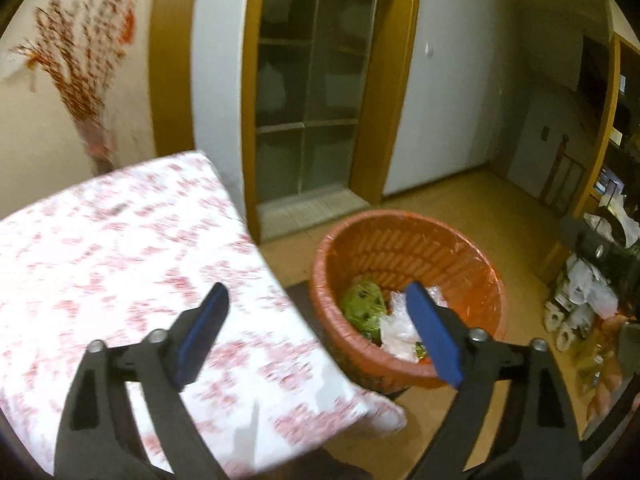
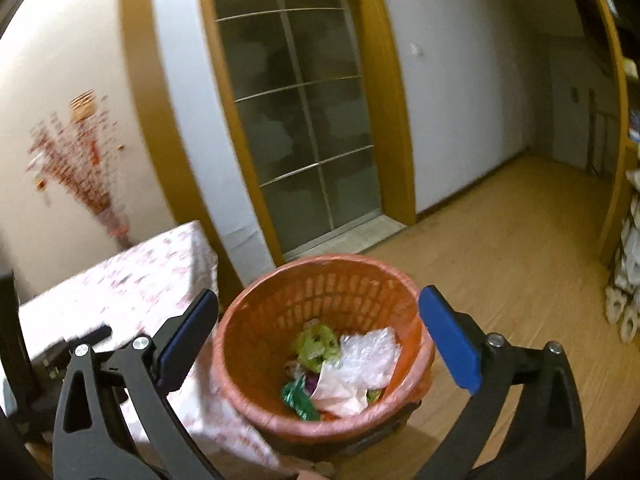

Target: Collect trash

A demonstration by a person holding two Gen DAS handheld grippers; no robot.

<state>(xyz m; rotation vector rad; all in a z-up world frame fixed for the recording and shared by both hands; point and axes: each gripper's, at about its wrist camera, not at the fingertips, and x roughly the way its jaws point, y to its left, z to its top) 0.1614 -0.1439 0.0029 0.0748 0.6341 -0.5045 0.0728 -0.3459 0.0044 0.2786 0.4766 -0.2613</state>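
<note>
An orange plastic waste basket [image 1: 448,248] [image 2: 352,280] stands on the floor beside the table. Inside lie a crumpled green wrapper [image 1: 362,304] [image 2: 318,344], clear plastic film [image 1: 394,330] [image 2: 370,350], a pale pink sheet [image 2: 340,394] and a dark green bag [image 2: 298,396]. My left gripper [image 1: 320,334] is open and empty, hovering over the table corner and the basket's left rim. My right gripper [image 2: 326,344] is open and empty, held straight above the basket's mouth.
A table with a white and red flowered cloth [image 1: 120,260] [image 2: 132,276] sits left of the basket. A glass sliding door [image 1: 312,80] [image 2: 304,120] stands behind. Wooden floor [image 2: 500,248] spreads right. Bags and clutter [image 1: 588,292] line the right wall. A dark object [image 2: 76,344] lies on the table.
</note>
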